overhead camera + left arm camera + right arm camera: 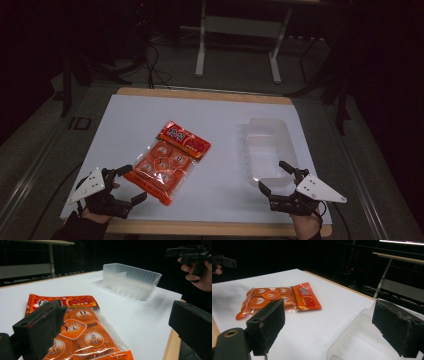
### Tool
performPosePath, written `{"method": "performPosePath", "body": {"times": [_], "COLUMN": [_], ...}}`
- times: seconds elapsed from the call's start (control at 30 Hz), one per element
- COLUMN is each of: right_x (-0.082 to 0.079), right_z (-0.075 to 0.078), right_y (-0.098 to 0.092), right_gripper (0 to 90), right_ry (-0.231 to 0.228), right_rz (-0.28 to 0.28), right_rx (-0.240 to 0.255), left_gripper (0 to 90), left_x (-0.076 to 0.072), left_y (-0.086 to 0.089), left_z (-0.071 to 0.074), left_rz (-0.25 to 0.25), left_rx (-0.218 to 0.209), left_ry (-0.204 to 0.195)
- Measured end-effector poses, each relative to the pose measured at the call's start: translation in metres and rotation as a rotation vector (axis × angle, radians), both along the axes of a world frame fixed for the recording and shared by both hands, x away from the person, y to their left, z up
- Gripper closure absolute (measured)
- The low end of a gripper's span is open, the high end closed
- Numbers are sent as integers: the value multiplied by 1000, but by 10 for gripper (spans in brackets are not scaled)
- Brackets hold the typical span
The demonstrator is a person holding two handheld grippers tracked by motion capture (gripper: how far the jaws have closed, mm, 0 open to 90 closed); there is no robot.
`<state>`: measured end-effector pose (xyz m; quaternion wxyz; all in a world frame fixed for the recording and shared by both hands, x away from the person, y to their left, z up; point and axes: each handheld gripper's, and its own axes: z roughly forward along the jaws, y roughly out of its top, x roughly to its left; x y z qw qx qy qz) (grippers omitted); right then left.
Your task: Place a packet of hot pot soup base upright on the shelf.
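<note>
At the near left corner of the white table [150, 115], the left gripper [127, 184] rests low with its jaws spread wide and nothing between them; its tips sit just beside the near end of the orange snack bag [167, 161]. The bag lies flat, left of the table's middle. Its long axis runs diagonally, from the near-left end by that gripper up to the far-right end, where a red header strip [184, 139] points toward the back of the table. In the left gripper view the bag [82, 332] lies just beyond the left jaw; round orange pieces show through the clear film, each with a white disc label, one bearing a clock face. The writing on the header is too small and blurred to read.

Bare white table separates the bag from the clear plastic tray [268, 150], which sits well apart on the right half, its long side running front to back. Nothing lies between bag and tray.

At the near right, the right gripper [275, 176] has its jaws wide apart, straddling the tray's near rim without pressing on it. In the right gripper view the tray [359, 342] sits between the jaws.
</note>
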<state>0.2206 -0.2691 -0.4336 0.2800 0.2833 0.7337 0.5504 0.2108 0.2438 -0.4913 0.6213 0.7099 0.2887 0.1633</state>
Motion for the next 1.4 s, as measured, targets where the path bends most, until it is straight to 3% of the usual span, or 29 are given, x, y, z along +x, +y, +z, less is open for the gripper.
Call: {"method": "performPosePath", "body": {"times": [0.23, 0.4, 0.53, 0.73, 0.9, 1.03, 1.2, 1.4], "right_x": [-3, -7, -8, -8, -10, -10, -9, -9], "right_z": [2, 4, 6, 7, 9, 8, 7, 8], "right_y": [5, 10, 11, 13, 13, 15, 16, 17], "right_gripper": [110, 110, 110, 110, 110, 110, 110, 110], "right_ry": [-17, -25, -27, -32, -36, -31, -17, -21], "right_rz": [33, 61, 73, 84, 93, 87, 84, 92], "right_rx": [-6, -18, -11, -2, 1, -14, -19, -15], "left_gripper": [0, 0, 1, 7, 7, 9, 9, 9], "left_x": [-3, -2, 0, 6, 18, 31, 46, 69], "left_y": [-2, -7, -11, -20, -22, -25, -28, -28], "left_z": [4, 7, 16, 35, 50, 59, 63, 65], "left_rz": [-34, -76, -116, -138, -145, -127, -104, -90], "left_rx": [20, 61, 47, 89, 102, 130, 146, 138], "left_ry": [-19, 14, 20, 7, 34, 34, 32, 43]}}
